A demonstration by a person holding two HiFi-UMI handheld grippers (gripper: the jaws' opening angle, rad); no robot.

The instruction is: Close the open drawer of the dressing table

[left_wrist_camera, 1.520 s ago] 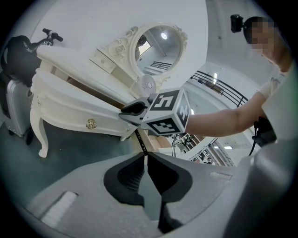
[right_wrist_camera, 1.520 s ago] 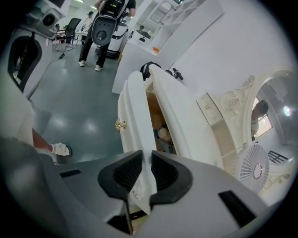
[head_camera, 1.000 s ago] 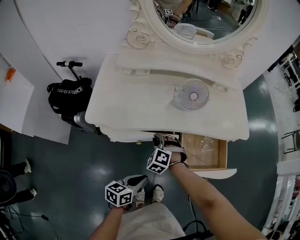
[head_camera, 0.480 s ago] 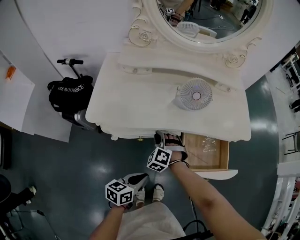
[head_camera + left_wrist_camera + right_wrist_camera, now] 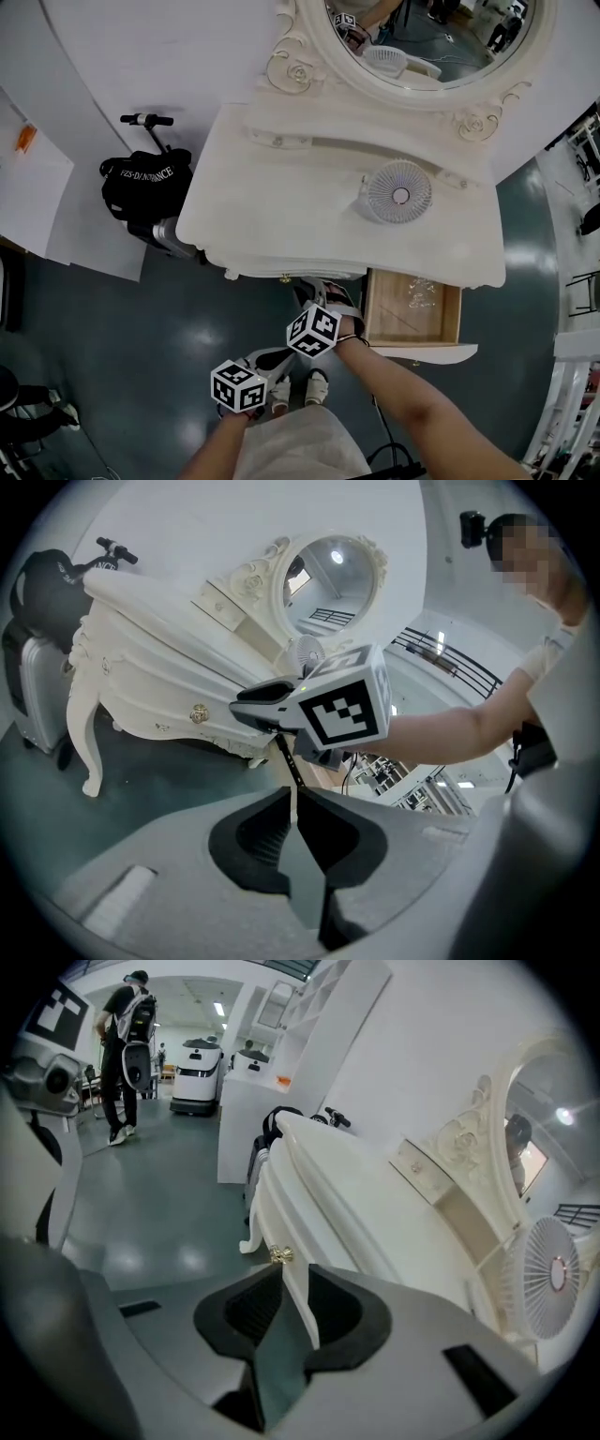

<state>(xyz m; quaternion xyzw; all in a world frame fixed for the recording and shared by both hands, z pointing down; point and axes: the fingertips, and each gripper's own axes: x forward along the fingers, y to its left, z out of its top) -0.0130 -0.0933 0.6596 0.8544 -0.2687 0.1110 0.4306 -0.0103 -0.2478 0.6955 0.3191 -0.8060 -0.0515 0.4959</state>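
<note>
R tool (image 5: 294, 1288) tips hid under table rim (image 5: 272, 265), opening round it, L tool (image 5: 292, 794) clenched

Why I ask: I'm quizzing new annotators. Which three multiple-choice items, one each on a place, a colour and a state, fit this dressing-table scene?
1. Where does the fan stand?
A on the floor
B on the dressing table
C on a chair

2. What colour is the bag beside the dressing table?
A black
B red
C white

3. How is the drawer at the front?
A pulled out
B pushed fully in
C taken out and laid on the floor

Key:
1 B, the head view shows the fan on the white top, below the mirror.
2 A, the bag is plainly black against the pale wall.
3 A, the drawer's wooden inside shows from above.
</note>
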